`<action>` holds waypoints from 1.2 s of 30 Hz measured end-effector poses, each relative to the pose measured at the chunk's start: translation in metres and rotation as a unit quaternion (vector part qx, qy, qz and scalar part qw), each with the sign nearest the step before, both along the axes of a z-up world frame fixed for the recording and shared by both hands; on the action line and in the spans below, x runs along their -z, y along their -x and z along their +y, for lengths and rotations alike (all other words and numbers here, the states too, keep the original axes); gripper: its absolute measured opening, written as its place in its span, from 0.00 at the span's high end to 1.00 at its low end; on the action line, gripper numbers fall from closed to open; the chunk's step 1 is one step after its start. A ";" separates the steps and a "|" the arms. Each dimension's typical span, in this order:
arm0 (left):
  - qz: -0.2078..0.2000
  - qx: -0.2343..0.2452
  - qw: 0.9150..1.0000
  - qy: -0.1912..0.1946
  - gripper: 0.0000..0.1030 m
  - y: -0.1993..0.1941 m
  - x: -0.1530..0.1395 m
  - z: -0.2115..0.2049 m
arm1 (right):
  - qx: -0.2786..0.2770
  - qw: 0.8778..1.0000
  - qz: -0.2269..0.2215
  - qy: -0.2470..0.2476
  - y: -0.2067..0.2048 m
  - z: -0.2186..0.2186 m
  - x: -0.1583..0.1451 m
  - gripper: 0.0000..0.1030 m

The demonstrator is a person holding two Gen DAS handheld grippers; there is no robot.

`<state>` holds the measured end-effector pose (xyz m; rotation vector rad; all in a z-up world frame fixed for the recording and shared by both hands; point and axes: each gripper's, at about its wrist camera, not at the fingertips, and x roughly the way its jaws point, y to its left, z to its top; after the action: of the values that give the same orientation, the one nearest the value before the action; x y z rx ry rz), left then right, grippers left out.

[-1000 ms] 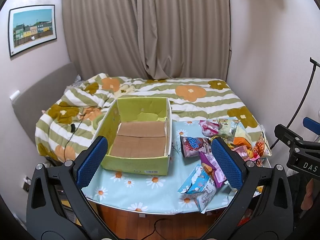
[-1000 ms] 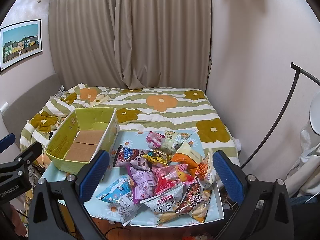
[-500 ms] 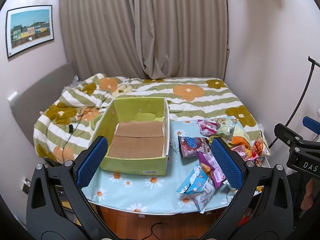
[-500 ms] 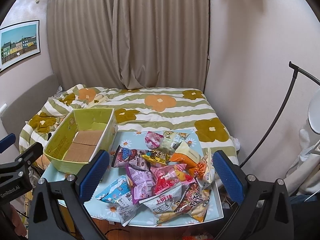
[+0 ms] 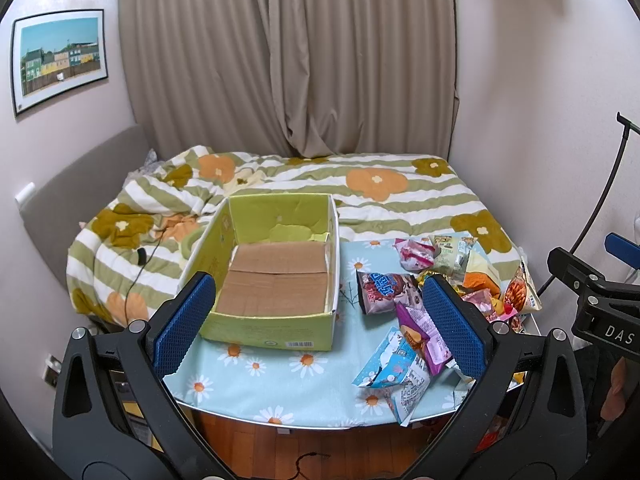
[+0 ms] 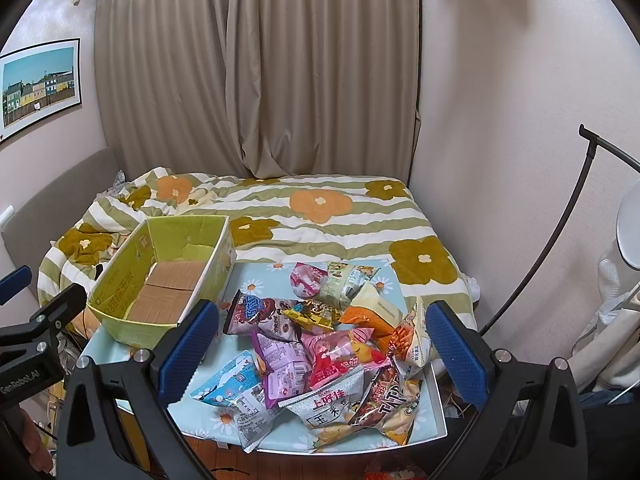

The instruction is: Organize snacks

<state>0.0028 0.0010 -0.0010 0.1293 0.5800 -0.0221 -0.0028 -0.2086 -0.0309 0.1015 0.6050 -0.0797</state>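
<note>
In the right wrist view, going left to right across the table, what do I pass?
Green cardboard box → light blue snack packet → purple packet → pink packet → orange-and-white chip bag at the table's right edge.

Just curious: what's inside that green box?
The box holds no snacks, only bare brown cardboard flaps at the bottom. Its near inside wall is hidden from both views.

1 green box (image 5: 276, 276), approx 12 snack packs (image 6: 332, 344), 1 table (image 5: 280, 380), 2 grippers: left (image 5: 316, 324), right (image 6: 320, 348)
</note>
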 end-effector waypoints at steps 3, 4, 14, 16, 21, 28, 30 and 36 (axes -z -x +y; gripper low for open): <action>-0.005 -0.001 1.000 0.010 0.00 0.000 0.000 0.000 | 0.001 1.000 0.001 -0.001 0.000 -0.002 0.000 0.00; -0.004 0.000 1.000 0.011 0.00 0.000 0.000 0.000 | 0.001 1.000 0.001 0.000 0.000 -0.002 0.000 0.00; 0.010 0.001 1.000 0.027 0.00 -0.002 0.000 0.000 | 0.004 1.000 -0.001 -0.002 -0.001 -0.005 -0.001 0.00; 0.011 0.006 1.000 0.025 0.00 -0.003 0.000 0.000 | 0.007 1.000 -0.001 -0.005 0.000 -0.009 -0.002 0.00; 0.062 0.025 0.997 0.032 0.00 -0.014 0.010 0.000 | 0.027 1.000 0.008 -0.012 0.001 -0.023 -0.002 0.00; 0.117 0.058 0.990 0.051 0.01 -0.033 0.063 -0.002 | 0.042 0.998 0.037 -0.011 0.004 -0.038 0.031 0.00; 0.117 0.058 0.990 0.057 0.01 -0.038 0.084 -0.005 | 0.033 0.998 0.042 -0.017 0.006 -0.041 0.046 0.00; 0.163 0.044 0.981 0.090 0.01 -0.053 0.148 -0.015 | -0.010 0.998 0.069 -0.009 -0.001 -0.046 0.111 0.00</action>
<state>0.0556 -0.0143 -0.1493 -0.0269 0.8968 -0.1843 -0.0019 -0.2548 -0.1418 0.1086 0.7448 -0.0630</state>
